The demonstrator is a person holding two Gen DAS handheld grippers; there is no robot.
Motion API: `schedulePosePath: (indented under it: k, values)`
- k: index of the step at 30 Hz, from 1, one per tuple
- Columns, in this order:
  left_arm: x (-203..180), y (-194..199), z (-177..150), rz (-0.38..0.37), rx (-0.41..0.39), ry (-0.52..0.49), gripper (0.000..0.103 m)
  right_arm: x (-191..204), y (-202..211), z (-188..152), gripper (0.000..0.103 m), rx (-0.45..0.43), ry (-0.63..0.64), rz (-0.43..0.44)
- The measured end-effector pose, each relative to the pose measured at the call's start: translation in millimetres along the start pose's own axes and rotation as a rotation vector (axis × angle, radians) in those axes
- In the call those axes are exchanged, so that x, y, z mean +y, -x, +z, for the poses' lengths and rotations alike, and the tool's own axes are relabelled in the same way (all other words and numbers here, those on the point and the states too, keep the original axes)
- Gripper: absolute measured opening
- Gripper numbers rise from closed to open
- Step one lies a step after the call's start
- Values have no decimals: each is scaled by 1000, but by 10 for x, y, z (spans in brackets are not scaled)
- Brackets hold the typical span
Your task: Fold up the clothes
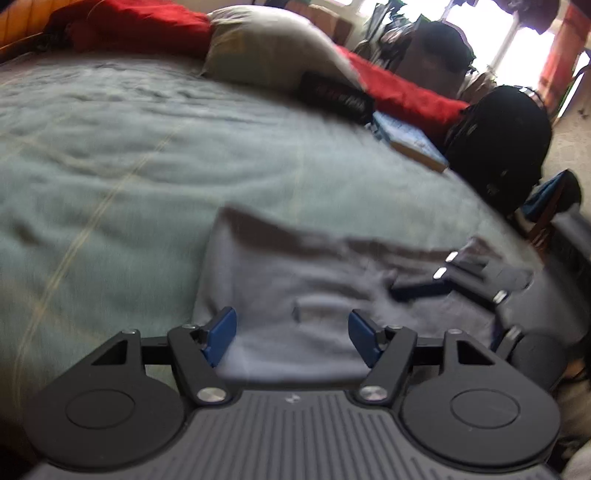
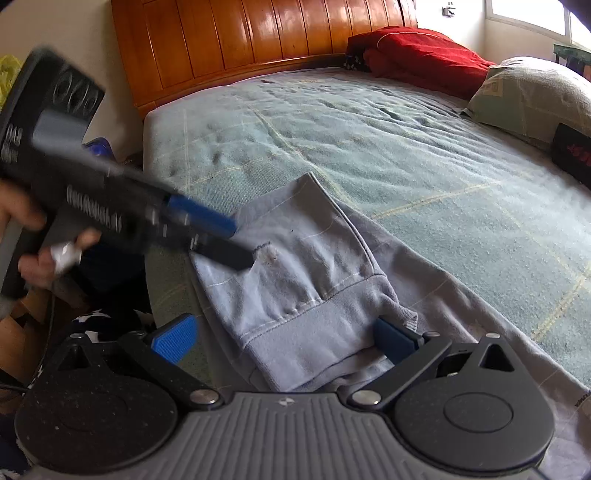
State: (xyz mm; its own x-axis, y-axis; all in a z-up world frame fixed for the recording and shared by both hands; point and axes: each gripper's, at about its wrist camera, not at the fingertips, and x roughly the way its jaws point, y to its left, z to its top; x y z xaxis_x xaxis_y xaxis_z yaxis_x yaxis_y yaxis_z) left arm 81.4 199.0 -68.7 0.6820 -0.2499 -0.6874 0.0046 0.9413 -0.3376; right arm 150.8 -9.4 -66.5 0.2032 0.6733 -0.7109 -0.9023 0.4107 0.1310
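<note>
From my remote station I count, taking the green checked bedspread (image 2: 369, 147) as landmark:
- one pale blue-grey cotton garment (image 2: 295, 280) on its near edge;
- one beige pillow (image 2: 535, 96) at its far side;
- one red folded blanket (image 2: 417, 55) by the headboard;
- two blue-padded grippers, left gripper (image 1: 291, 339) and right gripper (image 2: 288, 341).

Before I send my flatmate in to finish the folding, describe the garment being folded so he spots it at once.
Find the bed with the wooden headboard and the green blanket. At its near edge, far from the red bedding and the pillow, lies a pale grey-blue garment. Alone among them, it has a wide ribbed band along one edge and a small dark stain.
</note>
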Motion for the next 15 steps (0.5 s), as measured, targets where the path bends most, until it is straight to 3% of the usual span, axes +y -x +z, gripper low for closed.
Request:
schedulePosePath:
  k: [3, 6, 8, 10, 15]
  values:
    - [-62, 109, 67, 22, -13, 11, 68, 27, 70, 14, 103, 9, 5, -18]
    - [-168, 163, 46, 84, -49, -40, 79, -25, 272, -21, 103, -12, -19, -51]
    - [-193, 52, -32, 116, -13, -53, 79, -106, 428, -72, 103, -34, -46, -89]
    - [-255, -27, -97, 156, 7, -86, 79, -249, 585, -169, 103, -33, -86, -150]
    - [-599, 70, -30, 221, -35, -199, 80, -587, 1075, -531, 103, -35, -176, -348]
